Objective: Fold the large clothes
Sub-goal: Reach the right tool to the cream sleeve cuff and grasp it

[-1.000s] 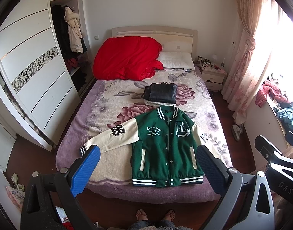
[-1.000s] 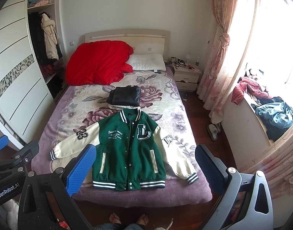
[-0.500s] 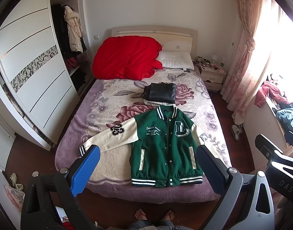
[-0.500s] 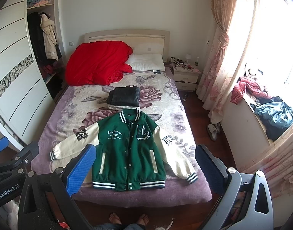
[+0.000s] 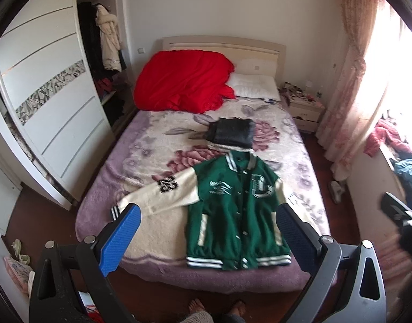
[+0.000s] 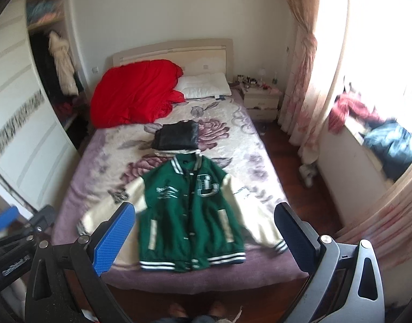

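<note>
One green varsity jacket [image 5: 237, 215] flat on bed [image 5: 157, 145]; my left gripper [image 5: 208, 238] and right gripper [image 6: 206, 238] spread wide, empty, above its foot.

A home bedroom is showing: a bed [image 5: 141, 161] is lying between a sliding wardrobe [image 5: 52, 107] and curtains [image 5: 351, 86], a nightstand [image 5: 305, 110] standing alongside.

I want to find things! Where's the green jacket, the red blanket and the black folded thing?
green jacket [image 5: 233, 215]: left wrist view, chest.
red blanket [image 5: 181, 83]: left wrist view, middle.
black folded thing [image 6: 176, 136]: right wrist view, top.
</note>
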`<state>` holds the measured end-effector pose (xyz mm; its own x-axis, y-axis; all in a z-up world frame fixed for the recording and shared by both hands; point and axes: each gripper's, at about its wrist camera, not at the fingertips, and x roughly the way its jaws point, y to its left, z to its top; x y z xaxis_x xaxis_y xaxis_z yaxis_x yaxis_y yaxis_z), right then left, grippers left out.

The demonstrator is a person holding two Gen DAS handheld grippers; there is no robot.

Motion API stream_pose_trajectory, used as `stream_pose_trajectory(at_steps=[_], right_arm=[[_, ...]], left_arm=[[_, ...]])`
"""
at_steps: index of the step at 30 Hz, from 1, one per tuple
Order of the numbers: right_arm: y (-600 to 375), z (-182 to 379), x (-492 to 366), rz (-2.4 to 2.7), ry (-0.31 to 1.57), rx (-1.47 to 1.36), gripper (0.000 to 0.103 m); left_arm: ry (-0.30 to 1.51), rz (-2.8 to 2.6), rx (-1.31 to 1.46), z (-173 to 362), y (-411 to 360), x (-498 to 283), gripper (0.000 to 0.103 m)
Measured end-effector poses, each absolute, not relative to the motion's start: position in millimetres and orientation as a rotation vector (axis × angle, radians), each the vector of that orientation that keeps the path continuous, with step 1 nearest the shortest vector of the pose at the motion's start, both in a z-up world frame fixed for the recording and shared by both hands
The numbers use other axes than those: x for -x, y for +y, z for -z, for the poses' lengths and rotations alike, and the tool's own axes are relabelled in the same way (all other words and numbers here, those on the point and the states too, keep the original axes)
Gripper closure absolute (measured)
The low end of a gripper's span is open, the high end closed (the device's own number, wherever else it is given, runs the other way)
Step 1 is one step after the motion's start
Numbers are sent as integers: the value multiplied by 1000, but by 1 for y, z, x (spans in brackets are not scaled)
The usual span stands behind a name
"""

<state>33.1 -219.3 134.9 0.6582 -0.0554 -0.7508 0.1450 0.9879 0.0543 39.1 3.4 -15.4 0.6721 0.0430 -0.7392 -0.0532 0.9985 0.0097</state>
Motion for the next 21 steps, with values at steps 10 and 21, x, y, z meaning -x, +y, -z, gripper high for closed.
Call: stream_pose_trajectory(at_steps=[10,21], right_arm=[[-385,43,-59,463,1042,-475,48],[-604,326,-94,573,1291,-818,16]], left_arm=[[833,-114,-172,137,-10,-114,0],[1099,-251,-223,306,-72,-205,0]])
